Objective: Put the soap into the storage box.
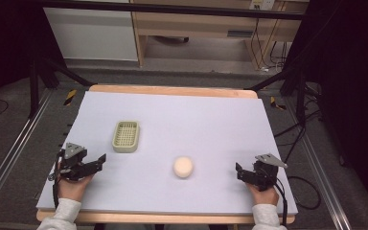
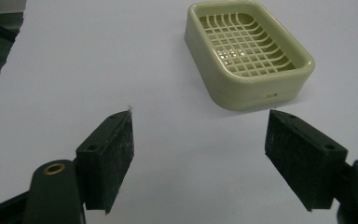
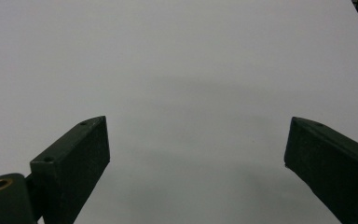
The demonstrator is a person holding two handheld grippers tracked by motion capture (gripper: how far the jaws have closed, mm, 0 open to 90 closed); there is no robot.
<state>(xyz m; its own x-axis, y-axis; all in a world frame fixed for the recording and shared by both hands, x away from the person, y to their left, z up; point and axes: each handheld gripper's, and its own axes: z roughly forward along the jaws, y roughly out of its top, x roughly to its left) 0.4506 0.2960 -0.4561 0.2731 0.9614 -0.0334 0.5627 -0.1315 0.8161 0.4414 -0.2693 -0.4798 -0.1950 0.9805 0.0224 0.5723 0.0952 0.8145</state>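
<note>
We hold the left gripper (image 1: 100,159) at the near left of the white table (image 1: 220,120), its jaws spread with nothing between them. The green soap dish (image 1: 126,136) lies just ahead of this claw and a little to its right; in the left gripper view the soap dish (image 2: 248,51) sits beyond the right jaw, apart from both pads. The round cream soap (image 1: 183,166) rests between our two claws, nearer the right gripper (image 1: 239,171), whose jaws also stand wide and empty.
</note>
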